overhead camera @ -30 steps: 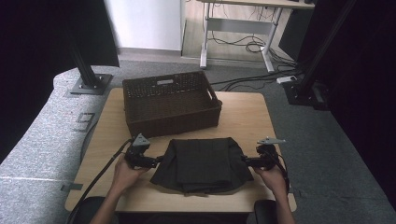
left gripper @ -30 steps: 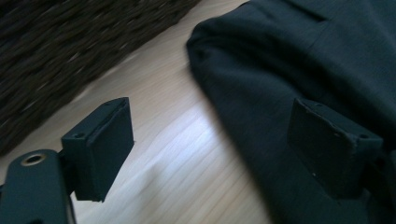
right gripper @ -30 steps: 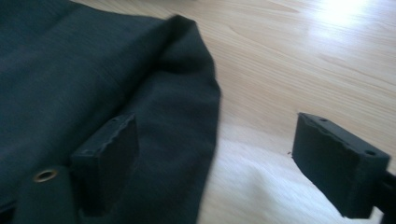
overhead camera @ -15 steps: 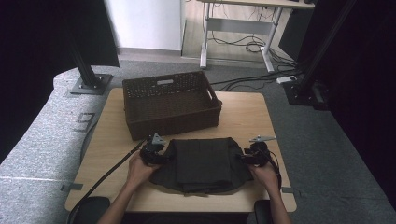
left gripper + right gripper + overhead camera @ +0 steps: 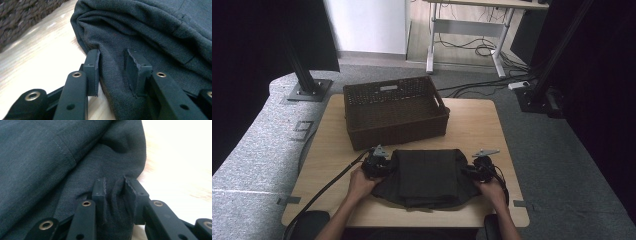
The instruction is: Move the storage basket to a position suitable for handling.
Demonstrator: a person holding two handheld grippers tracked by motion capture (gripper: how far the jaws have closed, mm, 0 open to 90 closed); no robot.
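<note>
A folded dark garment (image 5: 424, 175) lies flat on the wooden table (image 5: 472, 120), just in front of a brown woven basket (image 5: 397, 130). My left gripper (image 5: 384, 169) is at the garment's left edge and my right gripper (image 5: 468, 172) at its right edge. In the left gripper view the cloth (image 5: 150, 30) fills the gap of the left gripper (image 5: 113, 65), whose jaws have just been closing on it. In the right gripper view the cloth (image 5: 37, 157) is bunched and wrinkled inside the right gripper (image 5: 115, 187), whose jaws have also just closed on it.
The basket's inside looks bare. Bare tabletop runs along both sides of the garment and to the right of the basket. Black stand bases (image 5: 307, 90) sit on the grey floor beyond the table, and cables trail there.
Both hands came inward and down to the garment's left and right edges. The jaws of both grippers closed onto the cloth. The garment itself has stayed in place.
</note>
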